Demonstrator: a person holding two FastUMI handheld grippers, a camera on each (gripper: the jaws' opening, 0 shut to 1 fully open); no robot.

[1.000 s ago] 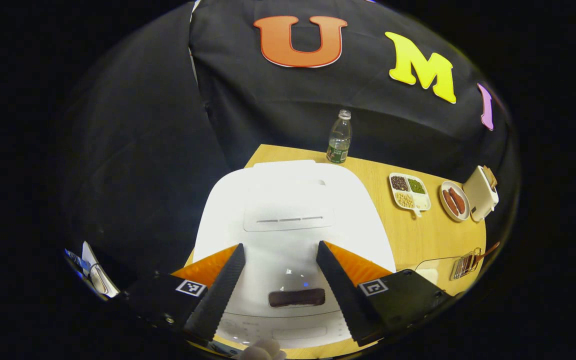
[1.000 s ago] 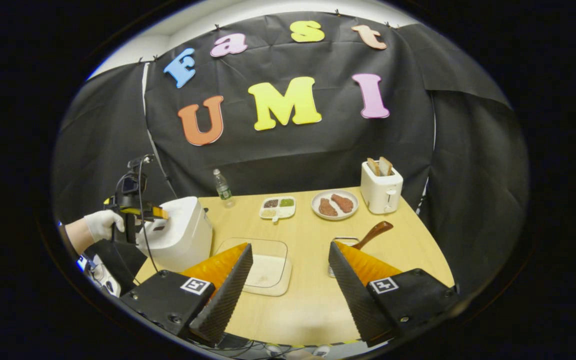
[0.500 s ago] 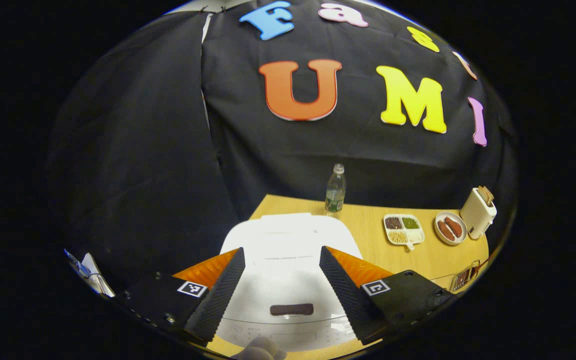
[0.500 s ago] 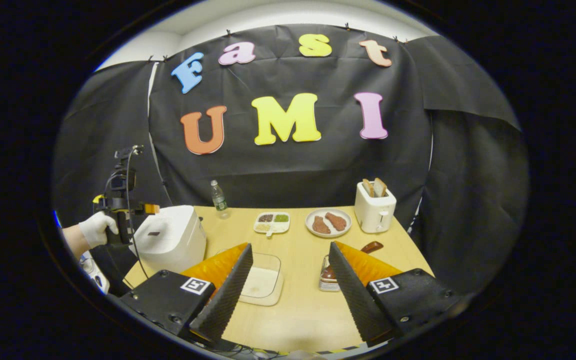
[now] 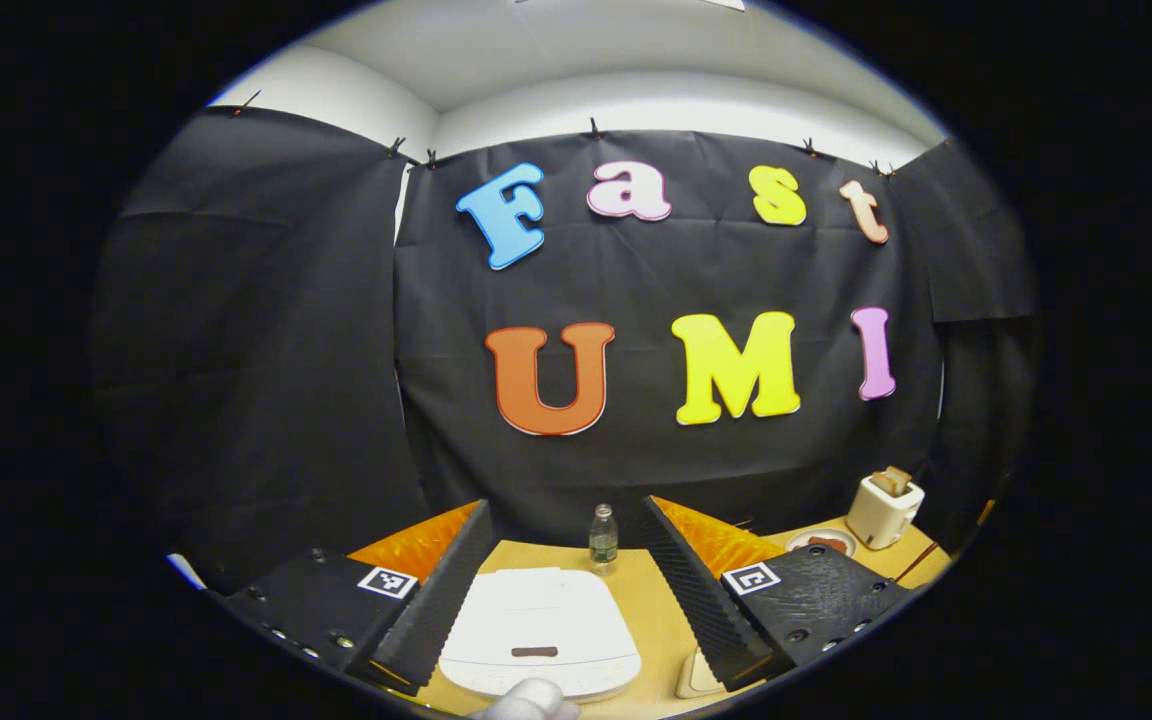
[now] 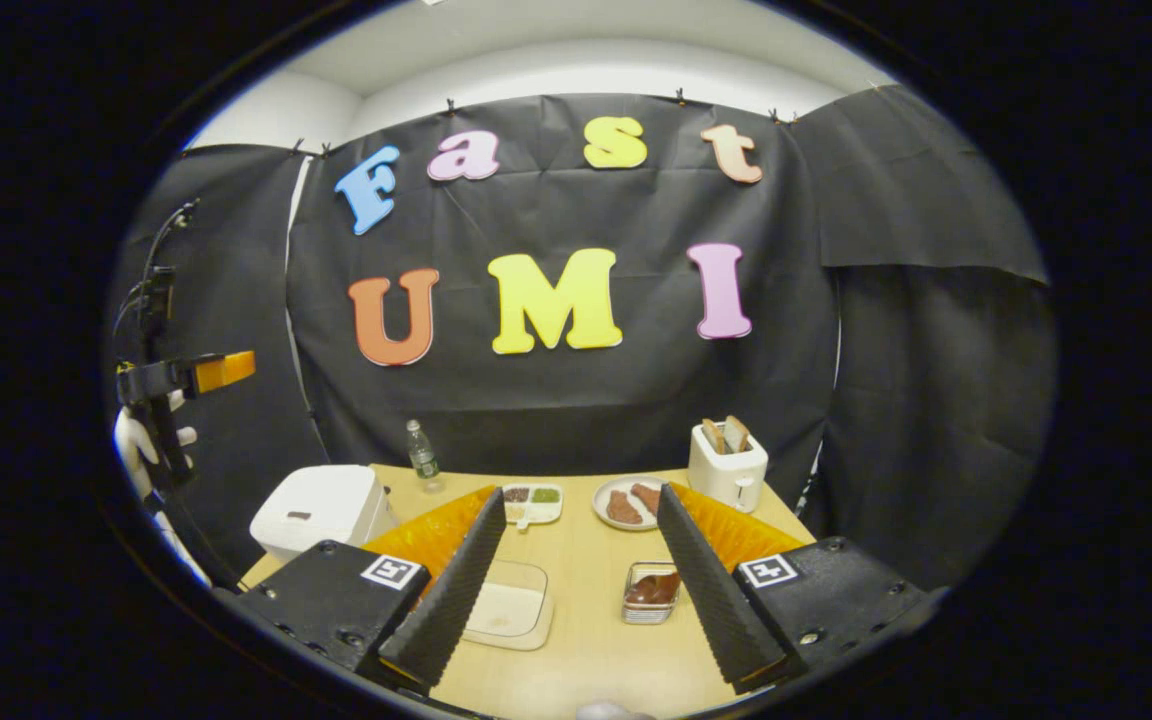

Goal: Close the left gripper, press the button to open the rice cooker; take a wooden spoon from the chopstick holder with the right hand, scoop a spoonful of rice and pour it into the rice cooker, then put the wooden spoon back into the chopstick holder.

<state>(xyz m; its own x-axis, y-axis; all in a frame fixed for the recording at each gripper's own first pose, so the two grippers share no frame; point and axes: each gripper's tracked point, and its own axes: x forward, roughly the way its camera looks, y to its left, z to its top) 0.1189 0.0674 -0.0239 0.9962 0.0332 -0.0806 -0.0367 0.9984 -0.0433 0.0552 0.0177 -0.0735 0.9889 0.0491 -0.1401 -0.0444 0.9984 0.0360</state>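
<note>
spoon mostly hidden in its holder

wooden spoon (image 6: 654,588) lies low in the wire chopstick holder (image 6: 648,610), partly behind the spread right gripper (image 6: 581,590). left gripper (image 5: 568,590) is spread above the smooth white, lid-down rice cooker (image 5: 539,645) at the table's (image 6: 586,650) left.

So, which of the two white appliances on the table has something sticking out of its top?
The toaster at the back right: two slices of bread stand up from its slots. The rice cooker at the left has a plain closed lid.

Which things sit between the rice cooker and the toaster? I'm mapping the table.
Right gripper view: past the rice cooker stand a water bottle, a divided dish and a plate, before the toaster.
</note>
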